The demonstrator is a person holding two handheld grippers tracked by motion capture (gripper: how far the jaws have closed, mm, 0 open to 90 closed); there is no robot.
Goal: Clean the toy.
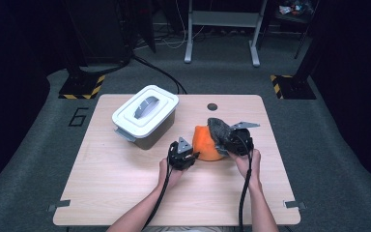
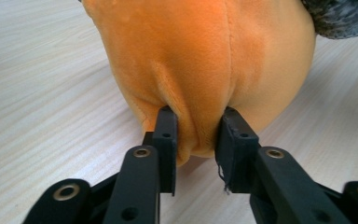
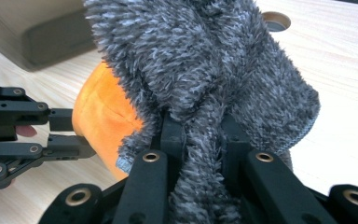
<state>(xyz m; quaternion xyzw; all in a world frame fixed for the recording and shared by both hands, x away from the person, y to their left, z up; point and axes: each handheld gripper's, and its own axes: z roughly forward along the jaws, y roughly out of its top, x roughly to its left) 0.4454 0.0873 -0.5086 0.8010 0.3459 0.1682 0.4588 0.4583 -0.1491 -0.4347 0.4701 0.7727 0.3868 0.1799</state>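
An orange plush toy (image 1: 206,144) with a grey fuzzy part (image 1: 217,127) lies on the wooden table (image 1: 121,188), right of centre. My left gripper (image 1: 193,155) comes at it from the left. In the left gripper view, my left gripper (image 2: 198,135) has a fold of the orange plush (image 2: 205,60) pinched between its pads. My right gripper (image 1: 226,143) holds the toy from the right. In the right gripper view, my right gripper (image 3: 200,128) is shut on the grey fuzzy part (image 3: 205,60), and the left gripper (image 3: 72,133) touches the orange plush (image 3: 102,116).
A white lidded box (image 1: 145,115) with a grey handle stands at the back left of the table, close to the toy. A round hole (image 1: 212,107) lies in the tabletop behind the toy. Bare wood stretches along the front.
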